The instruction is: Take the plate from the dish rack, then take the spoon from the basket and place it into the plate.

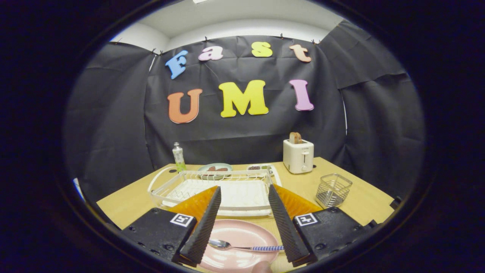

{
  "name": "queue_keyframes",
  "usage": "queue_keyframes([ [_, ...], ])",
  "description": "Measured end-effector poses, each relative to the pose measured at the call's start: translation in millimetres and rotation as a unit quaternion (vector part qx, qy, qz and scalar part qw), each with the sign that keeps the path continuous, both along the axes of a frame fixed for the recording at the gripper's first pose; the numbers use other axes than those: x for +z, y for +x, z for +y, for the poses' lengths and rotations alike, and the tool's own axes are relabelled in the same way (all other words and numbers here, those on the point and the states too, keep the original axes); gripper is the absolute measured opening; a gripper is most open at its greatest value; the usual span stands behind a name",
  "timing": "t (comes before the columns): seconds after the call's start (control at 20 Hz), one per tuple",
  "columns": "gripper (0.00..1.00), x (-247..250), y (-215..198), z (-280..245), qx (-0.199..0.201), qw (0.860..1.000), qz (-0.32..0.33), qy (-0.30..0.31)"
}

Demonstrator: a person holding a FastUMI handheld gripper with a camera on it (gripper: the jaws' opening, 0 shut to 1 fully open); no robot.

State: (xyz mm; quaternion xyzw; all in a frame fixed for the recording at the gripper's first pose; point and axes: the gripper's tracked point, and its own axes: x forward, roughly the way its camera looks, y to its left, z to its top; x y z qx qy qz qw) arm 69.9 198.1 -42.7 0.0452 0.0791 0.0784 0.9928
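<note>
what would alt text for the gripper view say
A spoon lies in a pink plate on a wooden table, between the open gripper's fingers. Beyond them sit a white dish rack, wire basket and toaster.

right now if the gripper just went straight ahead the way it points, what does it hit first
Probably the white dish rack, just beyond the open gripper. The spoon on the pink plate lies below, between the fingers, seemingly under that line. Depth is hard to judge here.
</note>
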Motion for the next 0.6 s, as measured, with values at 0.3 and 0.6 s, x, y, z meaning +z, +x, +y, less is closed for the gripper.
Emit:
queue_keyframes([
  [0.3, 1.0, 26, -13, -9, 0.0, 0.999, -0.039, -0.014],
  [0.6, 1.0, 64, -36, -39, -0.01, 0.996, -0.085, -0.01],
])
